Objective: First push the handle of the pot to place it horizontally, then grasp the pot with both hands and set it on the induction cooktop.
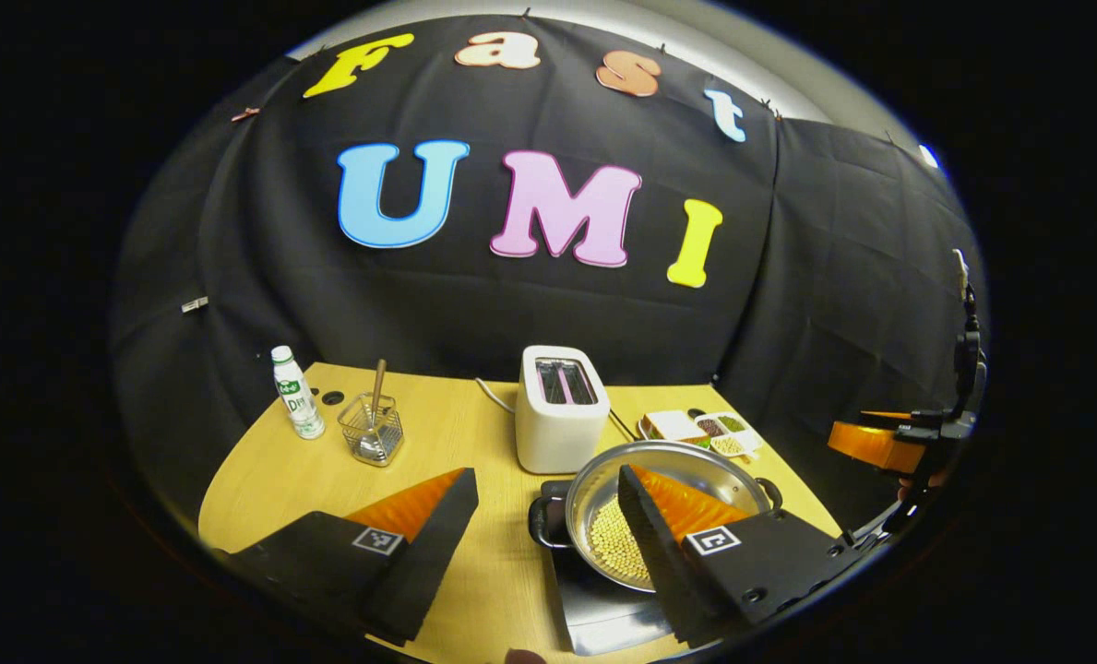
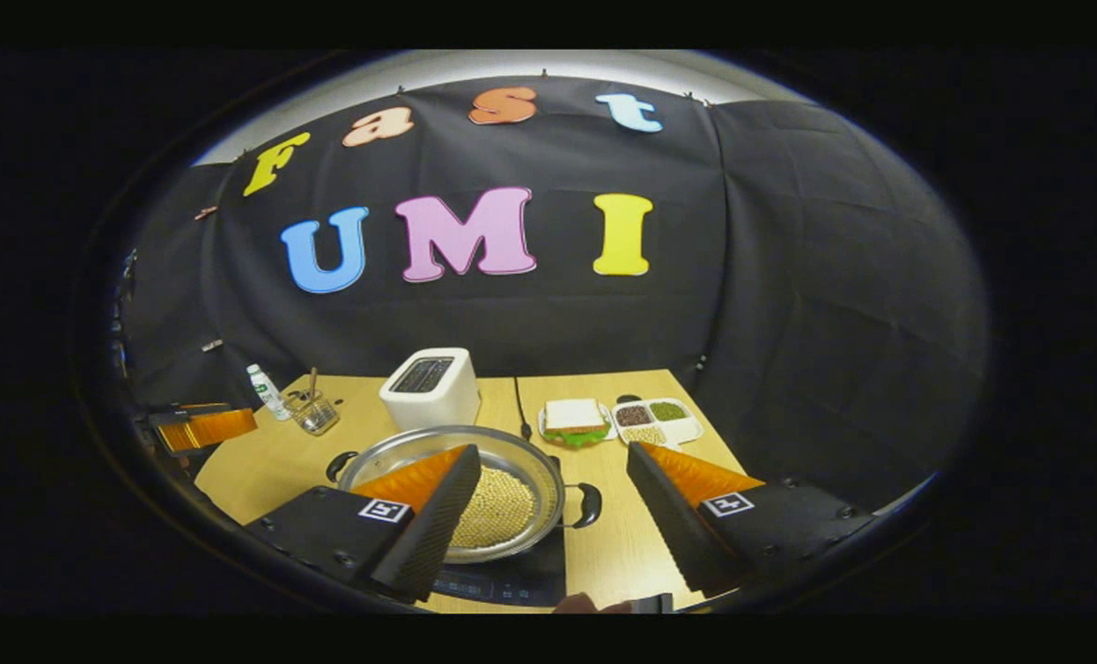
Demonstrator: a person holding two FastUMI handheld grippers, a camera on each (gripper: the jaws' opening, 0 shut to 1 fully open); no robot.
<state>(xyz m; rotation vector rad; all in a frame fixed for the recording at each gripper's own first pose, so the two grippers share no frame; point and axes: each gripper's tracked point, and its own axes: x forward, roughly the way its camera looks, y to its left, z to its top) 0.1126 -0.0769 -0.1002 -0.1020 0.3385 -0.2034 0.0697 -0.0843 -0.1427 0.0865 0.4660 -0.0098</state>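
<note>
Pot (image 2: 474,493), a shallow metal one with small pale beans inside, sits on the dark induction cooktop (image 2: 511,579) at the near edge of the wooden table (image 2: 603,544). Its two black loop handles point to the sides, one to the left (image 2: 340,464) and one to the right (image 2: 589,504) in the right gripper view.

In the left gripper view, the left claw (image 1: 548,498) is released, with its fingers wide apart. One finger stands over the bare table, and the other one is in front of the pot (image 1: 659,516), over the rim. I cannot tell if this finger touches the pot. The near handle (image 1: 544,521) lies between the two fingers, and nothing presses on it.

In the right gripper view, the right claw (image 2: 553,484) is also released. Its left finger is over the pot's rim and its right finger is over the table, well apart, with the right handle between them.

Behind the pot stands a white toaster (image 1: 559,406). Right of it lie a plate with a sandwich (image 2: 574,417) and a white tray of beans (image 2: 659,420) with compartments. At the far left of the table are a wire basket (image 1: 371,429) with a utensil inside and a small white bottle (image 1: 296,392). The right claw (image 1: 880,444) also shows at the right edge of the left gripper view, and the left claw (image 2: 202,427) shows at the left edge of the right gripper view.
</note>
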